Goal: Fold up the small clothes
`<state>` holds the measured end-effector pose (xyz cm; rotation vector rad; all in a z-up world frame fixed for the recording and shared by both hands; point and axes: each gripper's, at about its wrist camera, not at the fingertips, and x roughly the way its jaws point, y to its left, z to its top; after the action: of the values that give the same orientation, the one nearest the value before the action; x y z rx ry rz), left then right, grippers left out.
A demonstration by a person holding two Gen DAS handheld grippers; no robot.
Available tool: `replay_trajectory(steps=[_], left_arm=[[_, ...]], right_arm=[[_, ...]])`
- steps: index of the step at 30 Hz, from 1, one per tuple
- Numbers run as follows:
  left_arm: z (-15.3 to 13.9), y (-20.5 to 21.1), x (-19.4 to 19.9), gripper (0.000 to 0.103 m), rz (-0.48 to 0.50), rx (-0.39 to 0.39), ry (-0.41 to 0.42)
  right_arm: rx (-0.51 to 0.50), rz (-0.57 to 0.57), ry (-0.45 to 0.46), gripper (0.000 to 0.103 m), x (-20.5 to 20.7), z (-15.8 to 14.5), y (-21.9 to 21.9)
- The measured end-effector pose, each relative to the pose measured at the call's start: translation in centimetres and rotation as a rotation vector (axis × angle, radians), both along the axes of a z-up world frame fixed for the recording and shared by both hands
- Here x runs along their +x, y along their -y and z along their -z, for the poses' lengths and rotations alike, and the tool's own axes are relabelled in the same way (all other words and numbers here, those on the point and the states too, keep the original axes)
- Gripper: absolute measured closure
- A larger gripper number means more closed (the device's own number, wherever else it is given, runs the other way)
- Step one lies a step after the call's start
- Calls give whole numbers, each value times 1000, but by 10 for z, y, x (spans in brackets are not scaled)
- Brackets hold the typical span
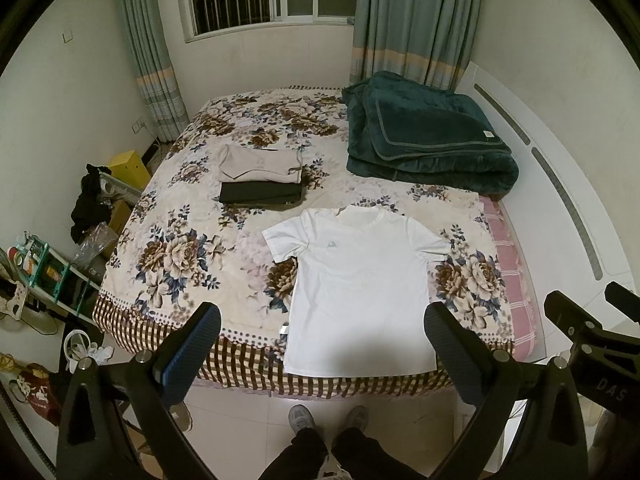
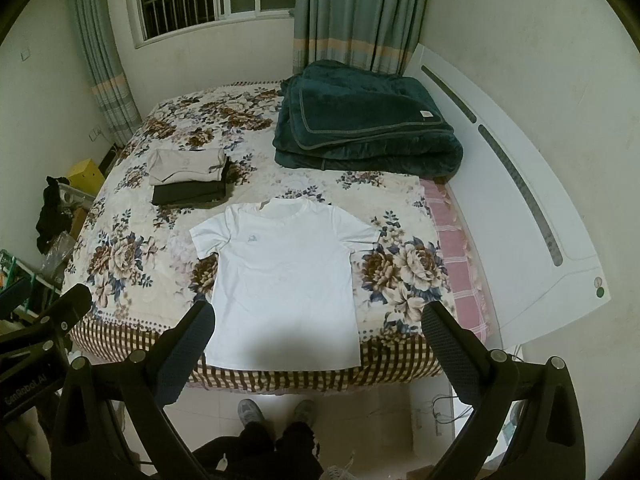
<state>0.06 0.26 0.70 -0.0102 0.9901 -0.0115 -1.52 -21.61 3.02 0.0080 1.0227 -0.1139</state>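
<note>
A white T-shirt (image 1: 360, 280) lies flat and face up on the flowered bed (image 1: 180, 256), its hem at the near edge. It also shows in the right wrist view (image 2: 284, 276). Beyond it sits a small stack: a folded beige garment (image 1: 260, 164) on a folded dark garment (image 1: 260, 196). My left gripper (image 1: 322, 320) is open and empty, held above the shirt's hem. My right gripper (image 2: 318, 318) is open and empty, also above the hem. Part of the right gripper shows at the left wrist view's right edge.
A folded dark green blanket (image 1: 424, 136) lies at the bed's far right by the white headboard (image 1: 560, 184). Shelves, bags and boxes (image 1: 60, 264) crowd the floor left of the bed. The person's feet (image 1: 326, 420) stand at the bed's near edge.
</note>
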Motion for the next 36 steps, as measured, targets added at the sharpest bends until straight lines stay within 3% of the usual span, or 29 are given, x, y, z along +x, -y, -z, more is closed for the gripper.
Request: replay_trajectory(steps=[16,26,28,36], left_arm=[[-2,5,1,0,0,-1,3],[-17,16,9,0,0,-1,9],[-29,35,19,0,0,-2,9],[-30,42,25,0,2,-6,9]], right_arm=[[0,2,2,0,-1,-1,1],[1,2,3,0,1,0,-1],[-1,2,3,0,1,1,-1],[6,3,1,0,4,7,-5]])
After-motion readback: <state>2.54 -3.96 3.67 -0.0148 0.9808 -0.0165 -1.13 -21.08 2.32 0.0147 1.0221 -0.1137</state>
